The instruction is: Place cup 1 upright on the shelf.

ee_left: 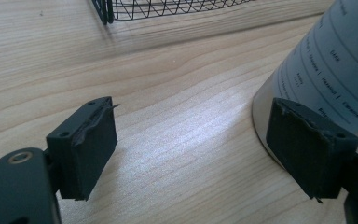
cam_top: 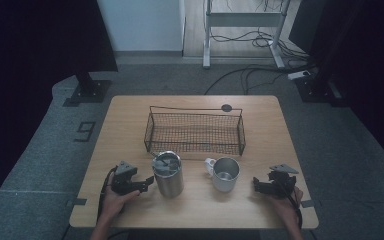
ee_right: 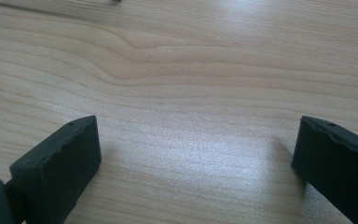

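Note:
A steel tumbler (cam_top: pixel 168 173) with a lid stands near the table's front, left of centre. A mug (cam_top: pixel 225 173) with a white handle stands to its right. Behind both sits a black wire basket (cam_top: pixel 195 131). My left gripper (cam_top: pixel 142 184) lies on the table just left of the tumbler, open, with bare wood between its jaws. In the left gripper view (ee_left: pixel 191 144) the tumbler (ee_left: pixel 335 56) rises close behind the right jaw, and the basket's corner (ee_left: pixel 121 9) is at the top. My right gripper (cam_top: pixel 260 186) rests right of the mug. In its own view (ee_right: pixel 196 158) it is open over bare wood.
The wooden table (cam_top: pixel 130 115) has a small dark round disc (cam_top: pixel 226 107) at its far edge behind the basket. Beyond the table are grey floor, cables and a desk frame (cam_top: pixel 240 30). Each hand rests near the table's front edge.

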The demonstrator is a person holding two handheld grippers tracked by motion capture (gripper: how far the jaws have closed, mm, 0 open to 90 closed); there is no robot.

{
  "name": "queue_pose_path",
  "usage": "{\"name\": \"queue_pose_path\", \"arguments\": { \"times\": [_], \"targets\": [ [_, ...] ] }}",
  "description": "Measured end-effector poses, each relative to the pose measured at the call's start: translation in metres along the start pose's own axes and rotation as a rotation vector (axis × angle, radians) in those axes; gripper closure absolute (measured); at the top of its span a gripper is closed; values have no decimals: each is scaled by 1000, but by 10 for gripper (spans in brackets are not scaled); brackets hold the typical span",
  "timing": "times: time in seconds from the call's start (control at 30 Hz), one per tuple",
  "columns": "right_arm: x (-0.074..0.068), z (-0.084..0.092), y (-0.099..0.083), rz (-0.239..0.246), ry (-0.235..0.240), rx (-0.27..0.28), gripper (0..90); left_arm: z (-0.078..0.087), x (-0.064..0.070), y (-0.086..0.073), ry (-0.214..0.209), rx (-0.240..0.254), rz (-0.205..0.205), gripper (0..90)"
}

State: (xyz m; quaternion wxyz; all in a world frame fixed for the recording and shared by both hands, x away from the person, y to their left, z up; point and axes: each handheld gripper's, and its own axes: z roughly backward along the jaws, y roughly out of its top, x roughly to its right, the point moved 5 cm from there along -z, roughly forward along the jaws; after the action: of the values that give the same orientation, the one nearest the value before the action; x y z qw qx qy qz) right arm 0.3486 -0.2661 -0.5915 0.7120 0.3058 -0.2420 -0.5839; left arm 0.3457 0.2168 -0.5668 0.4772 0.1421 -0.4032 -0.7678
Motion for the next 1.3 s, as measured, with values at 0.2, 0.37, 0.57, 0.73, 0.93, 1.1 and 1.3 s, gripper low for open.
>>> {"name": "queue_pose_path", "arguments": {
  "times": [0.2,0.37,0.57,0.73,0.93,1.1,1.3],
  "targets": [
    [1,1,-1,-5,-6,1,11,5,3,4,-7,14,-7,163],
    [1,2,-1,-9,-9,0,16,11,5,7,-17,30,-6,161],
    [2,2,-2,-13,-11,4,24,19,9,11,-44,52,-5,151],
    [2,3,-2,-19,-18,5,33,31,15,17,-87,91,1,140],
    [3,3,-2,-21,-20,9,41,42,28,24,-130,107,-26,97],
    [3,3,-2,-22,-23,9,44,47,32,25,-161,103,-41,68],
    [4,3,-2,-27,-28,10,50,55,36,28,-208,121,-51,57]
  ]
}}
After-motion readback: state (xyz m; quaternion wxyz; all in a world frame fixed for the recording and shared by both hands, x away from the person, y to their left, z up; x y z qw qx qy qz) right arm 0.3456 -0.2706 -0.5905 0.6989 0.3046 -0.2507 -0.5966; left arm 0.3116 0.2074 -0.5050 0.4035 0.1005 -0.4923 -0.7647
